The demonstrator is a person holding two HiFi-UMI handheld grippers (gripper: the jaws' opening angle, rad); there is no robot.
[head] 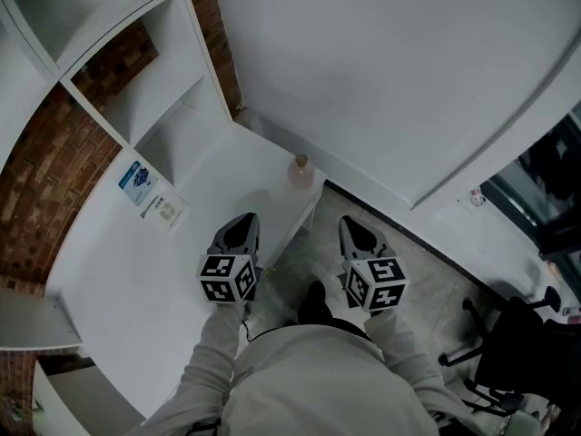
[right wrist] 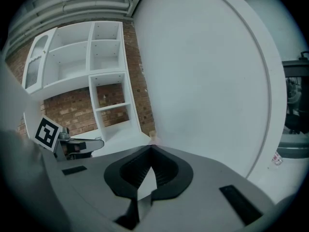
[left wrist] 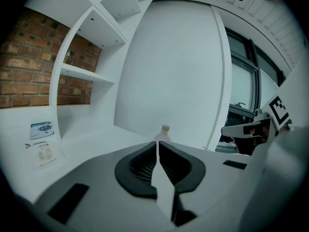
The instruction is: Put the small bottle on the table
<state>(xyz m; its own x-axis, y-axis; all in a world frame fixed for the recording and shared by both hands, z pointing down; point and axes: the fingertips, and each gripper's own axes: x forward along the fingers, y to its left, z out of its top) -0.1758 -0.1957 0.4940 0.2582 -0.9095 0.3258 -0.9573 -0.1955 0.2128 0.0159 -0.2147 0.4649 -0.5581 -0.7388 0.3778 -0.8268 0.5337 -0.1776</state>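
While I hold both grippers short of it, the small pale-pink plastic bottle [head: 300, 171] stands upright at the white table's [head: 118, 289] far corner. Left gripper [head: 241, 222], right gripper [head: 354, 227]: jaws pressed together, nothing between them.

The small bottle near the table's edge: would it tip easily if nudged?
Probably. The small bottle stands upright and looks tall and narrow, so a push near its cap could topple it. It sits close to the edge of the table, so it might fall off. Being small, it is likely light.
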